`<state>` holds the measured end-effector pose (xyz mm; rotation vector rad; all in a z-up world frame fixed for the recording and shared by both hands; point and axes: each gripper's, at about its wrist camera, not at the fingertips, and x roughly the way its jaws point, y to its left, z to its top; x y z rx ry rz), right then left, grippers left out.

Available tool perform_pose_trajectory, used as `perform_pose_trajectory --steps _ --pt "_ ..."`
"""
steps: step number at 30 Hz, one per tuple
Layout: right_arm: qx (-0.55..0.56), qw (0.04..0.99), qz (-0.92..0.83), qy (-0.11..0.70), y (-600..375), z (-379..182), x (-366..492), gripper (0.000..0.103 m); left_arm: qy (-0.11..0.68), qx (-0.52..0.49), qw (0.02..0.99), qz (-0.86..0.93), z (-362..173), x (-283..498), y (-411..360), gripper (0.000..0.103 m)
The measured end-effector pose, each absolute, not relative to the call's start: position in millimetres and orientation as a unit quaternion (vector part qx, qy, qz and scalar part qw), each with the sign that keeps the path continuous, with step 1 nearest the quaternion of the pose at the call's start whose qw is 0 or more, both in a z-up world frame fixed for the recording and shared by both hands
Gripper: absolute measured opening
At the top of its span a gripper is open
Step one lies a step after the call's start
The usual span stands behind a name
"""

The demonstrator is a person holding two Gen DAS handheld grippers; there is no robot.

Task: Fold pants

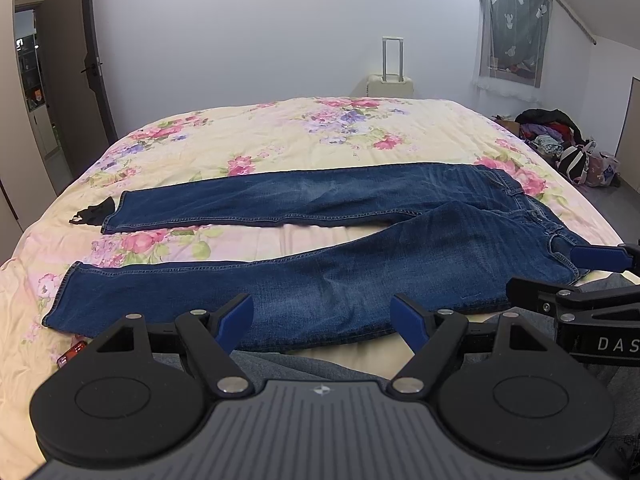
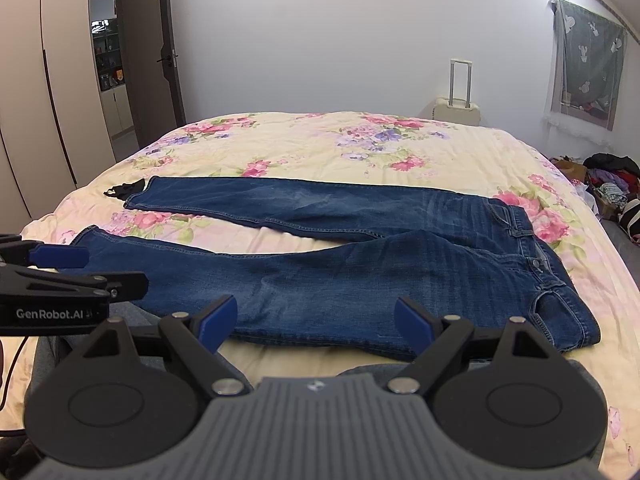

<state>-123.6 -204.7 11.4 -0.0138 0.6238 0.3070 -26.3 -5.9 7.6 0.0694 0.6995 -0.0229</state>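
A pair of dark blue jeans (image 1: 320,248) lies flat on the floral bedspread (image 1: 280,128), waistband to the right, both legs stretched left and slightly apart. It also shows in the right wrist view (image 2: 340,264). My left gripper (image 1: 322,322) is open and empty, hovering at the near edge of the near leg. My right gripper (image 2: 316,320) is open and empty, hovering at the near edge of the thigh and hip. Each gripper shows at the side of the other's view.
A small black garment (image 1: 94,212) lies by the far leg's cuff. A red object (image 1: 72,352) peeks out at the bed's near left. A cream suitcase (image 1: 390,84) stands behind the bed. A clothes pile (image 1: 560,140) lies on the floor at right.
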Motion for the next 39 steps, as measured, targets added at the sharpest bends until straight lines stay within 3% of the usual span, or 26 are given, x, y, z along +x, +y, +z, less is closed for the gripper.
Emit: perform_pose_trajectory --steps 8,18,21,24,26,27,34,39 --pt "-0.015 0.942 0.134 0.308 -210.4 7.6 -118.0 0.082 0.307 0.059 0.95 -0.016 15.9 -11.2 12.1 0.09" --pt "-0.062 0.952 0.125 0.273 -242.2 1.1 -68.7 0.082 0.295 0.111 0.949 -0.013 27.1 40.3 92.4 0.063" --pt "-0.101 0.952 0.119 0.264 -260.9 0.4 -48.3 0.081 0.289 0.15 0.945 -0.005 28.4 49.2 122.6 0.062" --pt "-0.129 0.942 0.099 0.295 -282.8 -5.0 -19.3 0.067 0.291 0.207 0.934 0.003 23.6 59.2 152.4 0.061" --pt "-0.13 0.93 0.093 0.331 -301.8 -10.6 3.1 0.055 0.313 0.24 0.919 0.004 13.8 68.2 172.5 0.061" --pt "-0.128 0.925 0.091 0.346 -310.8 -13.6 13.3 0.053 0.324 0.256 0.911 0.004 6.8 72.5 181.1 0.061" --pt "-0.188 0.863 0.072 0.464 -365.4 -53.3 79.3 0.053 0.432 0.411 0.802 -0.025 -91.1 89.5 225.1 0.061" --pt "-0.153 0.859 0.069 0.484 -407.3 -74.8 103.2 0.051 0.488 0.448 0.746 -0.062 -159.8 81.9 233.4 0.061"
